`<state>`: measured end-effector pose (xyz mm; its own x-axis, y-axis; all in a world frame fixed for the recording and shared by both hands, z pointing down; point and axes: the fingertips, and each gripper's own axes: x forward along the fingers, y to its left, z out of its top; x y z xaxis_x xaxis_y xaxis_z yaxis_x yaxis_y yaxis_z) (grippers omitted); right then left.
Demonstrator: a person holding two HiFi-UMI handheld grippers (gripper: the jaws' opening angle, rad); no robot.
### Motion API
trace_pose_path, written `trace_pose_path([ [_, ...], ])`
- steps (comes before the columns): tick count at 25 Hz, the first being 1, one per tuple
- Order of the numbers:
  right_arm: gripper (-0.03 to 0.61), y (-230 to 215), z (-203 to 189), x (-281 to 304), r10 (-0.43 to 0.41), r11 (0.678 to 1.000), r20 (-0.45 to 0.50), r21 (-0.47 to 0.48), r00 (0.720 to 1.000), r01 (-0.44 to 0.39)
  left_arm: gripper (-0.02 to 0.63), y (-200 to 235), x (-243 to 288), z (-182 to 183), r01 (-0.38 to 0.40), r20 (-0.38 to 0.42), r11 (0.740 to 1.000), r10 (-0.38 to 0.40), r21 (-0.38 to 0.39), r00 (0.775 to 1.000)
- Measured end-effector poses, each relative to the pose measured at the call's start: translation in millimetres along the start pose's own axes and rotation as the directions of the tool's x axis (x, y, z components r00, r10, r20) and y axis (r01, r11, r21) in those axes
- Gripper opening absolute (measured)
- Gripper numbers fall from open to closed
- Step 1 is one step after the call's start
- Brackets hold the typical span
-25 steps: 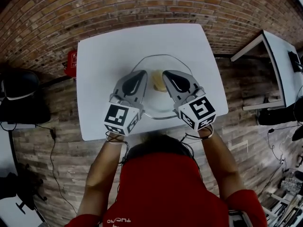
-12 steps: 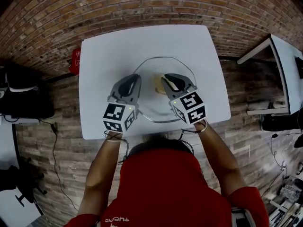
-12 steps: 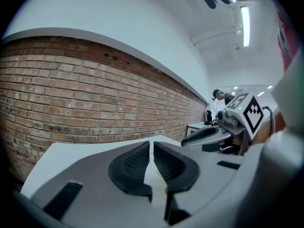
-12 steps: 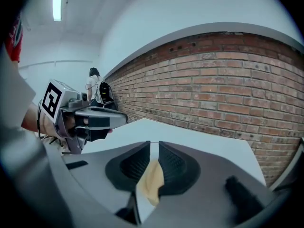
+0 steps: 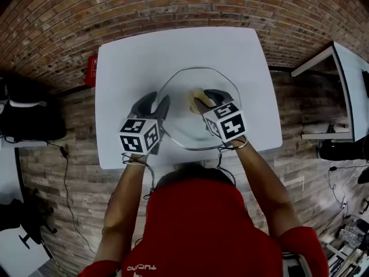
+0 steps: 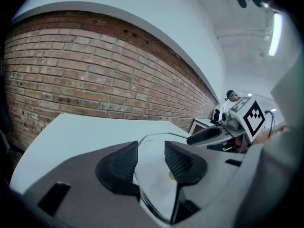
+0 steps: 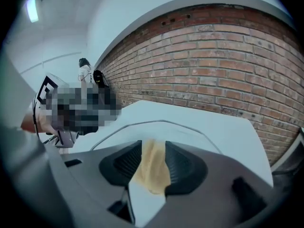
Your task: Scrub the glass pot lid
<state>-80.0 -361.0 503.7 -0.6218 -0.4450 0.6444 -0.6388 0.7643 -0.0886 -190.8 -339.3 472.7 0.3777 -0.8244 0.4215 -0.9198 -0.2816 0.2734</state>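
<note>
Glass pot lid (image 5: 196, 84) flat on surface (image 5: 132, 62), left gripper (image 5: 154, 104) just opened over its rim, right gripper (image 5: 206, 98) just opened round yellow sponge (image 7: 152, 167).

A white counter (image 5: 127, 62) stands against a brick wall (image 5: 173, 2) on a plank-patterned floor (image 5: 63, 149). Left of the counter, a small red thing (image 5: 90, 71) sits low by the wall. Farther left is a black bulky thing (image 5: 26, 117), too dim to make out, and a thin cable (image 5: 63, 178) trails below it. Well to the counter's right stands a second white table (image 5: 353, 91).
</note>
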Motion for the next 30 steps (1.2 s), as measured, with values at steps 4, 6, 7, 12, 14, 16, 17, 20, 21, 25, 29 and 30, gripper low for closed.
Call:
trace_pose_path([
  [4,0.158,-5.9,-8.7,9.8,-0.020,0.999,-0.050,0.024,0.999,0.021,0.195,14.3,6.8,-19.4,-0.019,-0.080,0.998,0.014,-0.058,0.997],
  [6,0.161,-7.8,-12.6,14.1,-0.023,0.999,-0.073,0.038,0.997,0.025,0.213,19.6,9.9,-27.8,-0.022,-0.116,0.996,0.012,-0.086,0.993],
  [7,0.161,-8.0,-14.6,16.3,-0.020,0.999,-0.086,0.045,0.996,0.024,0.220,22.0,11.4,-31.9,-0.023,-0.133,0.994,0.009,-0.102,0.991],
  [12,0.163,-8.6,-23.2,24.3,-0.009,0.998,-0.133,0.063,0.991,0.018,0.232,29.7,16.5,-48.9,-0.027,-0.195,0.985,-0.007,-0.169,0.981],
  [14,0.163,-7.8,-26.4,26.3,-0.003,0.998,-0.145,0.068,0.989,0.013,0.230,31.0,17.3,-52.9,-0.031,-0.211,0.982,-0.009,-0.186,0.977],
  [16,0.163,-7.2,-29.2,28.6,0.001,0.997,-0.156,0.073,0.988,0.011,0.230,32.7,18.2,-56.1,-0.037,-0.225,0.981,-0.008,-0.192,0.974],
  [17,0.163,-7.6,-30.1,29.6,0.000,0.997,-0.161,0.075,0.987,0.012,0.230,33.4,18.9,-57.8,-0.039,-0.232,0.980,-0.007,-0.193,0.973],
  [20,0.161,-10.0,-30.4,30.5,-0.009,0.997,-0.168,0.075,0.986,0.021,0.229,33.5,21.1,-62.5,-0.037,-0.250,0.980,-0.014,-0.197,0.968],
  [21,0.161,-10.5,-30.6,30.7,-0.011,0.997,-0.169,0.074,0.985,0.023,0.229,33.1,21.5,-63.5,-0.035,-0.253,0.980,-0.016,-0.197,0.967],
  [25,0.126,-11.0,-31.7,31.4,-0.017,0.997,-0.174,0.069,0.985,0.030,0.187,33.8,22.2,-65.9,-0.037,-0.259,0.981,-0.014,-0.192,0.966],
  [29,0.089,-8.3,-33.3,33.8,-0.016,0.998,-0.176,0.058,0.984,0.026,0.141,32.1,23.4,-66.1,-0.028,-0.257,0.980,-0.023,-0.196,0.966],
  [30,0.083,-7.9,-33.8,34.0,-0.017,0.998,-0.179,0.057,0.984,0.028,0.132,31.4,23.7,-65.7,-0.027,-0.257,0.980,-0.025,-0.196,0.966],
])
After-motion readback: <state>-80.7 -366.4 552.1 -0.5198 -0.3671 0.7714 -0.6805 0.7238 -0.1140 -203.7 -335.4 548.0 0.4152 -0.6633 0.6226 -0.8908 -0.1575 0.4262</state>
